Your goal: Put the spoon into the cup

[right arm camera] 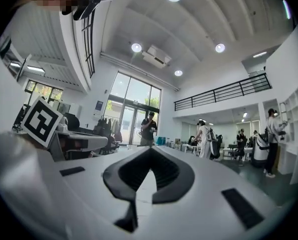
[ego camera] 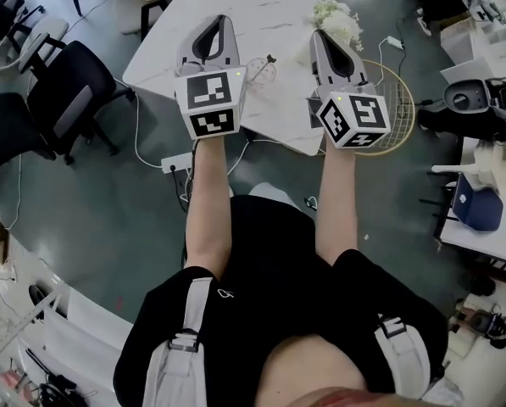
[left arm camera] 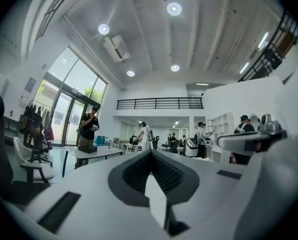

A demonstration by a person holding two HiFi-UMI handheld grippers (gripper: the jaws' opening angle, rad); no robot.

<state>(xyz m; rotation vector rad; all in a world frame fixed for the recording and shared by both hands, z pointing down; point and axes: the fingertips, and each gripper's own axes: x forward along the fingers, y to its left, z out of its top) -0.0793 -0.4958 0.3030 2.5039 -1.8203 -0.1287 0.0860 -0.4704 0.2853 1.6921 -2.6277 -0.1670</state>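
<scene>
**Head view:** We look down on a person in a black top who holds both grippers out over a white table [ego camera: 172, 53]. The left gripper [ego camera: 221, 21] hangs above the table's near edge. The right gripper [ego camera: 317, 36] hangs above the near right corner. Between them, close to the near edge, stands what looks like a clear cup [ego camera: 254, 75]. A thin spoon [ego camera: 269, 58] shows at its rim, too small for us to tell whether it sits in the cup or beside it. Neither gripper touches them. White flowers [ego camera: 337, 19] lie at the table's right edge, and a black chair [ego camera: 75, 96] stands off the left corner.

**Left gripper view:** The left gripper [left arm camera: 150, 154] points up into a bright hall, its jaws pressed together with nothing between them. The right gripper [left arm camera: 248, 141] shows at the right edge. People stand in the background.

**Right gripper view:** The right gripper [right arm camera: 149, 151] also has its jaws closed tip to tip and empty. The left gripper [right arm camera: 41, 120] and its marker cube show at the left. Neither cup nor spoon appears in this view.
</scene>
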